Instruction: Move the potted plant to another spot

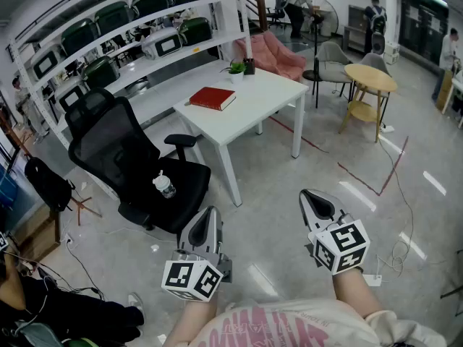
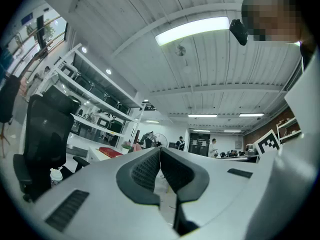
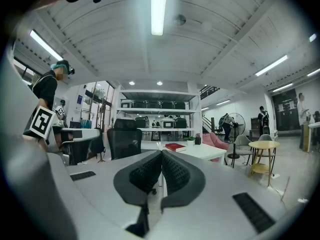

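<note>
On the table (image 1: 269, 92), far corner, potted plant (image 1: 236, 70) — upright

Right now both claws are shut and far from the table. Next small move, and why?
Likely step toward the white rectangular table, leading with the right claw. The small green potted plant in a white pot stands at the table's far edge, beyond the red hardcover book, well out of reach. Right claw and left claw are both shut and empty, held near the body.
</note>
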### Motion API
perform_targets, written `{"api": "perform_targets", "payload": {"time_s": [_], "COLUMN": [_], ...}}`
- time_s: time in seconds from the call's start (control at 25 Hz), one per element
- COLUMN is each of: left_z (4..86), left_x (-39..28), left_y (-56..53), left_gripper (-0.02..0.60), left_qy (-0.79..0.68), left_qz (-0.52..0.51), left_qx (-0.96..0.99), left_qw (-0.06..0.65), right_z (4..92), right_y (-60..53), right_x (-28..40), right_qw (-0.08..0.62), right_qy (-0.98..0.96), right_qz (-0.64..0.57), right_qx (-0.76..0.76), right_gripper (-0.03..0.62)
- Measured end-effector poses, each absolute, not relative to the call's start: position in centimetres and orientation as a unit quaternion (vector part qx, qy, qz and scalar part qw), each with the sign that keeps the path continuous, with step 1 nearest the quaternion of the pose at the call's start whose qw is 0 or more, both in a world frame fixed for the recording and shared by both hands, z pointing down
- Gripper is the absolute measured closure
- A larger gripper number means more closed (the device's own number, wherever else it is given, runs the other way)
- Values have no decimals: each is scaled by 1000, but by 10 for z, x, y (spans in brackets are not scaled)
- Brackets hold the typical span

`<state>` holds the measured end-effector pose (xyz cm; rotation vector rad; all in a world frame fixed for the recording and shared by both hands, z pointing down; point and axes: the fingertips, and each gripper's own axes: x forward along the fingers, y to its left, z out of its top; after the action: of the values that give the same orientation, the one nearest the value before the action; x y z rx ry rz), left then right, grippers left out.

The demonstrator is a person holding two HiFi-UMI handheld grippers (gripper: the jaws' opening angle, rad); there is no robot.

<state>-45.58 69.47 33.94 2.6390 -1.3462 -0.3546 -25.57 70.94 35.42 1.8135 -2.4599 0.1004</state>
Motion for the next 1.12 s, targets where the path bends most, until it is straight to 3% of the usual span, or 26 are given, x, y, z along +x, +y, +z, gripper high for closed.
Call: {"api": "perform_targets", "payload": {"time_s": [0.36,0.6,1.12], "left_z": [345,359,352], "left_x": [-456,-467,-454], "left_y": [702,682,527], "left_gripper": [557,557,557], "left_qy": [-451,-459,-412], "left_qz": [-111,-116,-129], "left_qx": [881,874,893], "left_qw": [87,110,129], "right_z": [361,372,373], "right_y": [714,695,559], "right_x": [-251,-246,-236], "right_qw": [42,3,-11], "right_qy": [-803,-801,-776], "right_qz": [39,75,125], "right_qx": [594,593,618], "right_gripper": [582,580,580]}}
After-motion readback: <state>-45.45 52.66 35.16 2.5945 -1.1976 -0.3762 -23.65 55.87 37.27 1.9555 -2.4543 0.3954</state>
